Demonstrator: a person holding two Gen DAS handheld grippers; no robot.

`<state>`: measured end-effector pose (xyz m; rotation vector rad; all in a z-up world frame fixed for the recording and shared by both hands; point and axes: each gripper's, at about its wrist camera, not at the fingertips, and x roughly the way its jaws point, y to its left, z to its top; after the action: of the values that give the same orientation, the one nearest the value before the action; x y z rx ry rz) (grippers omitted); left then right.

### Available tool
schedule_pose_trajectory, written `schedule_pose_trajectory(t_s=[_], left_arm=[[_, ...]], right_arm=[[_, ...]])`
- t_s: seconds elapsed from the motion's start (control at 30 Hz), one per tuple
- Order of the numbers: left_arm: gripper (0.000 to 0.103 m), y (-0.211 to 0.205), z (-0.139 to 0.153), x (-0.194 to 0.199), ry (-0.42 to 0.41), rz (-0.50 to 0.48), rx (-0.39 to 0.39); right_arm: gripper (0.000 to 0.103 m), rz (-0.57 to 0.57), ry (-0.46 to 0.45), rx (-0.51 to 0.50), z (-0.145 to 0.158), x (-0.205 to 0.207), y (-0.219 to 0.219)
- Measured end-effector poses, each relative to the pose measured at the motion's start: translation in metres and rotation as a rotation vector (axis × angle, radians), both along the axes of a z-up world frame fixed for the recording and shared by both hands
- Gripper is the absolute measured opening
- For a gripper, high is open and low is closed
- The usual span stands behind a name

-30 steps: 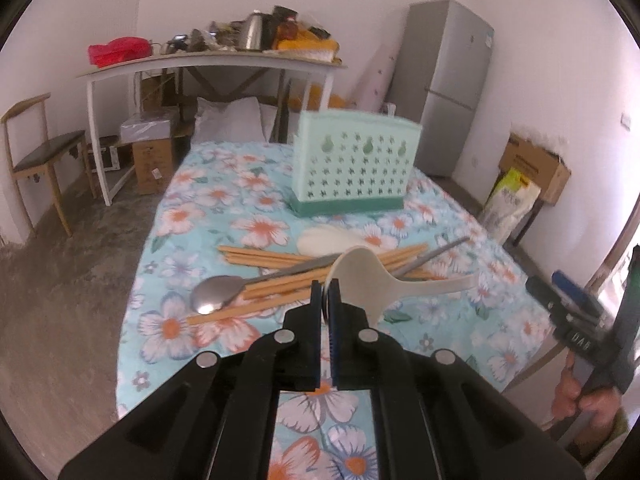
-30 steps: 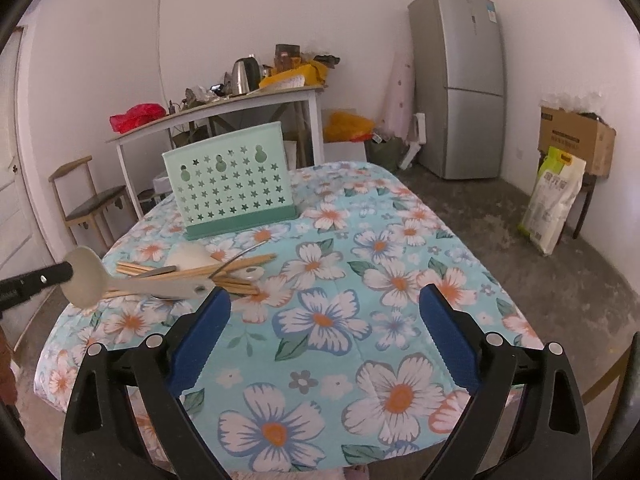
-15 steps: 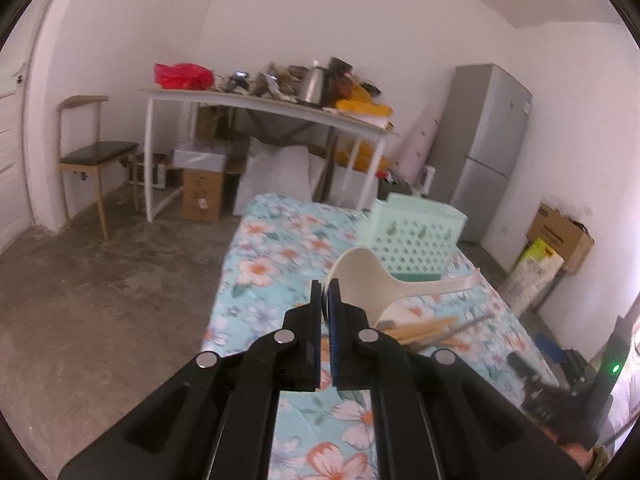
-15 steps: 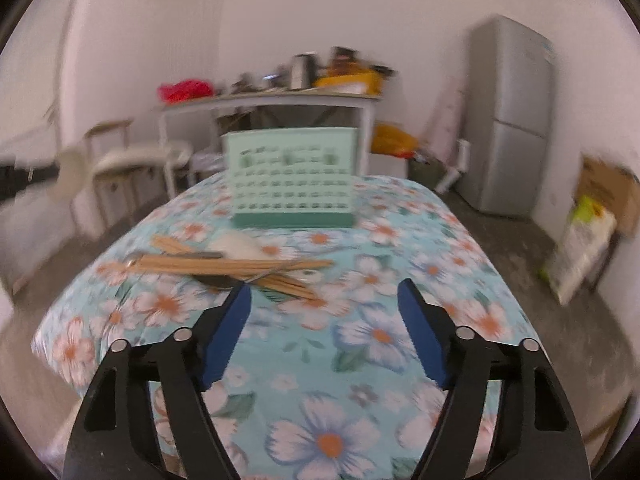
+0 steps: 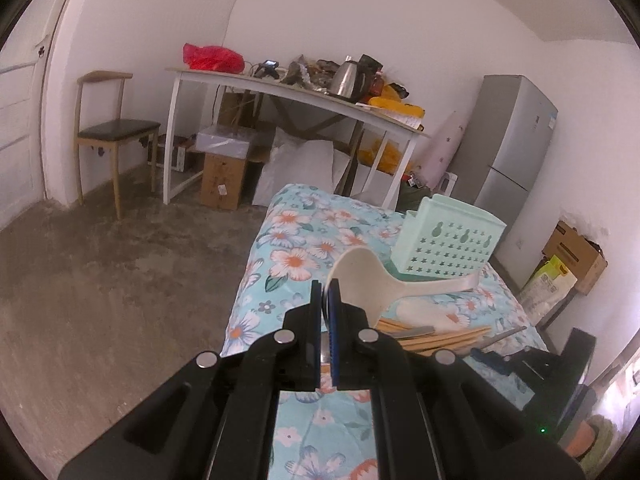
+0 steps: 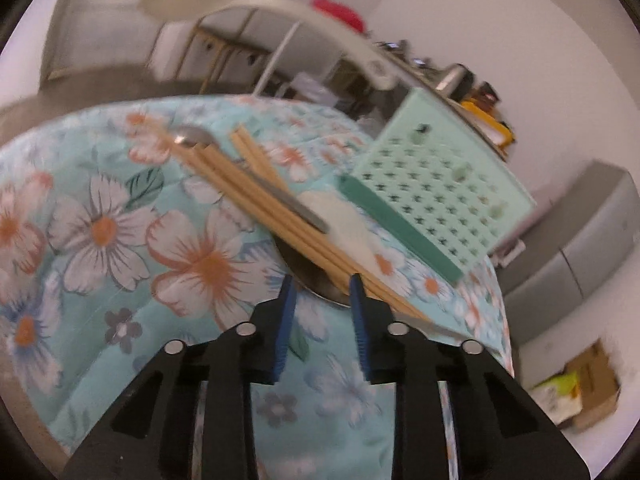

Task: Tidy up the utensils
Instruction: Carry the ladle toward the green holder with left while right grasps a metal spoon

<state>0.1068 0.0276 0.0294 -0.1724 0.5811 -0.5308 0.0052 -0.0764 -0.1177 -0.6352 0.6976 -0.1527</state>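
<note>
Two tools are at work. The left tool (image 5: 327, 300) is clamped on the bowl edge of a cream plastic rice spoon (image 5: 372, 284), held in the air above the table (image 5: 296, 264), handle pointing toward the mint utensil basket (image 5: 448, 248). The right tool (image 6: 322, 292) is closing over the pile, with wooden chopsticks (image 6: 280, 216) and a steel spoon bowl (image 6: 316, 280) between its jaws, not yet pinched. Closing there may catch only some sticks and scatter the rest, or drag the spoon along. The thin edge grip on the rice spoon could let it swivel or slip. The chopsticks lie bundled, pale and smooth, crossing a second metal spoon (image 6: 192, 136) and a white scoop (image 6: 340, 220), just beside the basket's base.
</note>
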Motion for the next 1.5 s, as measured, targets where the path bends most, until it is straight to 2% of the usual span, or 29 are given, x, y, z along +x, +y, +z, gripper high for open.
schedule_pose_trajectory(t_s=[0.1,0.3,0.43,0.5,0.63,0.77,0.87,0.97,1.03,1.2,1.27,1.37,1.5], left_arm=[[0.002,0.000,-0.006,0.006,0.012,0.000,-0.003],[0.003,-0.001,-0.014,0.013,0.030,-0.005,-0.001],[0.003,-0.005,-0.016,0.014,0.032,-0.010,0.001],[0.003,-0.007,-0.015,0.014,0.033,-0.010,0.005],[0.003,-0.011,-0.013,0.011,0.025,-0.010,0.017],[0.003,-0.011,-0.013,0.011,0.027,-0.005,0.014],[0.002,-0.013,-0.013,0.010,0.031,-0.002,0.011],[0.002,-0.013,-0.012,0.009,0.030,-0.005,0.014],[0.002,-0.014,-0.010,0.007,0.027,-0.004,0.017],[0.002,-0.016,-0.005,0.003,0.013,0.005,0.016],[0.002,-0.016,-0.001,0.002,0.008,0.009,0.005],[0.002,-0.018,0.015,0.003,-0.023,0.017,-0.011],[0.003,-0.029,0.048,0.015,-0.101,0.029,0.012]], right_arm=[[0.014,0.027,0.063,-0.021,-0.008,0.009,0.003],[0.013,0.043,0.116,-0.056,-0.014,0.023,0.006],[0.008,0.047,0.137,-0.037,-0.011,0.028,0.004],[0.006,0.061,0.165,0.004,-0.004,0.030,-0.001],[0.000,0.116,0.264,0.129,0.017,0.027,-0.017],[0.000,0.169,0.377,0.225,0.034,0.016,-0.028],[0.000,0.182,0.432,0.343,0.046,0.011,-0.038],[0.000,0.181,0.466,0.536,0.058,0.010,-0.055],[0.000,0.164,0.494,0.726,0.063,0.010,-0.070],[0.000,0.132,0.431,0.968,0.073,0.012,-0.096],[0.000,0.126,0.367,1.058,0.081,0.009,-0.107],[0.000,0.117,0.264,1.088,0.099,0.006,-0.116],[0.000,0.106,0.110,1.112,0.128,-0.001,-0.130]])
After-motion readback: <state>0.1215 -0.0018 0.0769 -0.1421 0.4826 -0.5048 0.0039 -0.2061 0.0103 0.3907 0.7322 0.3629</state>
